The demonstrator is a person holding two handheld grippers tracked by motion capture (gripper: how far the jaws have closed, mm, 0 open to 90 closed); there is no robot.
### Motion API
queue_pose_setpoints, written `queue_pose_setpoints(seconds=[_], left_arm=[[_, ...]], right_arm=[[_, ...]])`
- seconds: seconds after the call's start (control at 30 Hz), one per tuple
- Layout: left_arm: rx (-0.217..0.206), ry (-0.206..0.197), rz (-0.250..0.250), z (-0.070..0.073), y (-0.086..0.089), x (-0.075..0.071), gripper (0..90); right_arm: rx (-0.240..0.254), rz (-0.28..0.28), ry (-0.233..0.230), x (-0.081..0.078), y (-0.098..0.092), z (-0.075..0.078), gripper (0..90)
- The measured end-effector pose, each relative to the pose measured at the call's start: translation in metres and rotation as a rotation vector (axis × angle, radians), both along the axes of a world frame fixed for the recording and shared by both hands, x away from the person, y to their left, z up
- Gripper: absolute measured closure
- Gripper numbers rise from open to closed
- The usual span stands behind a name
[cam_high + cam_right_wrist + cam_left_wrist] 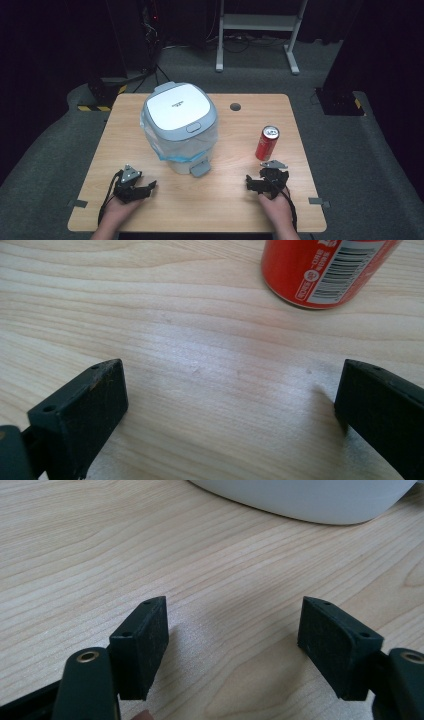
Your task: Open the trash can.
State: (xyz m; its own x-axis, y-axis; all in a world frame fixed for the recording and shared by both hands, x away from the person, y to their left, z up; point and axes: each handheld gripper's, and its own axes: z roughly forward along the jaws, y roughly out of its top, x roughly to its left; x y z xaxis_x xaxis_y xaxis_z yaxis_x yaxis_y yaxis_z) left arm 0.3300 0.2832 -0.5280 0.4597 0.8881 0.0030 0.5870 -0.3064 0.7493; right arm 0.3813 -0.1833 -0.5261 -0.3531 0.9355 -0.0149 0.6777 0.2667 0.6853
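A: Starting at the near edge. What's each hand got?

B: Left hand (118,207) holds the left gripper (140,189), resting low on the wood table (235,200), near-left. Jaws spread wide, nothing btwn them, just bare wood grain in the left gripper view (232,645). Cable trails back along the wrist.

A: Right side?

B: Same deal. Right hand (276,206) holds the right gripper (260,184) at near-right, grey plate on top. Jaws wide apart, empty; right gripper view (230,415) shows only tabletop btwn the pads.

A: Farther out?

B: Red soda can (267,143) stands upright just beyond the right gripper, not touching. Its base & barcode show at the top of the right gripper view (327,272), a bit right of the gap.

A: Centre?

B: White & grey pedal bin (180,127), lid shut, clear liner bag bunched under the rim, foot pedal (200,169) facing near. Its white base curves across the top of the left gripper view (305,500). Can sits well right of it.

A: Far side?

B: Round cable hole (235,106) near the far edge, then grey carpet & a white frame's legs (260,30) in the dark.
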Motion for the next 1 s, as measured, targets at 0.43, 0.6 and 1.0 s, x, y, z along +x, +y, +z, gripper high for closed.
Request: queue_pose_setpoints(seconds=[0.43,0.6,1.0], left_arm=[[-0.001,0.002,0.006,-0.0001,0.0,-0.0002,28.1],[0.002,0.009,0.015,-0.0002,0.0007,0.001,23.2],[0.025,0.059,-0.026,0.0032,0.0024,0.0053,14.1]], right_arm=[[0.002,0.025,0.004,-0.0031,0.0058,-0.0002,0.0],[-0.001,0.038,0.004,-0.0026,0.0067,-0.0002,0.0],[0.0,0.047,0.004,-0.0024,0.0068,-0.0001,0.0]])
